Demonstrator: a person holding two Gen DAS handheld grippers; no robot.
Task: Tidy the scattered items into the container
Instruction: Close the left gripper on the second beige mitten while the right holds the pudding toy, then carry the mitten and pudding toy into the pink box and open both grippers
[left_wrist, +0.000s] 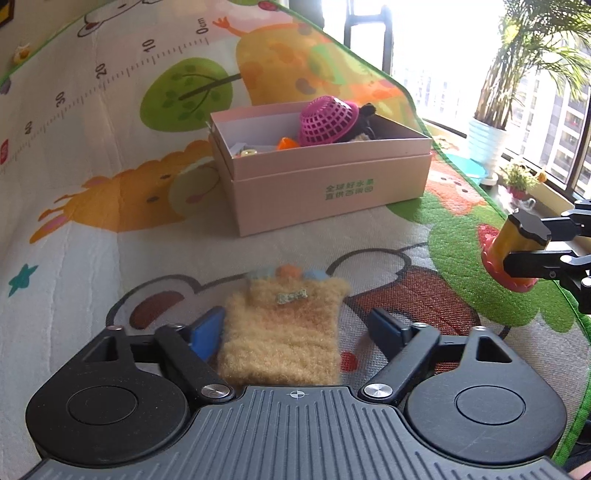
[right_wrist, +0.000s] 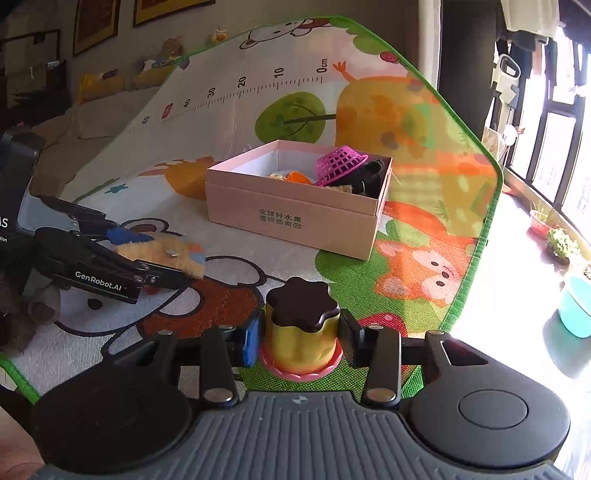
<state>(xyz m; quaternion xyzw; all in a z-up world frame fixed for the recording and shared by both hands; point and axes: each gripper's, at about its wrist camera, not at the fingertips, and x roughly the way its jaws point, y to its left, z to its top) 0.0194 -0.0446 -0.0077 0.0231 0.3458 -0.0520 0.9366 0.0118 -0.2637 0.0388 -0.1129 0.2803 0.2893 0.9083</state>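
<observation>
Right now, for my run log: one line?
left gripper: open around fuzzy pouch | right gripper: shut on toy pudding | box: partly filled

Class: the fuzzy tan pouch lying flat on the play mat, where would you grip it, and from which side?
Probably across the fuzzy tan pouch at its two long side edges, approaching low along the mat from its plain near end. It lies flat and narrow, fitting between the open left gripper fingers.

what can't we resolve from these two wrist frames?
- Pink box contents: near wall and pink basket hide most, both views.
- Fuzzy pouch: near end hidden under the left gripper body; motion-blurred.
- Toy pudding: base contact hidden by right gripper fingers.
- Small label on the pouch: too small.
</observation>
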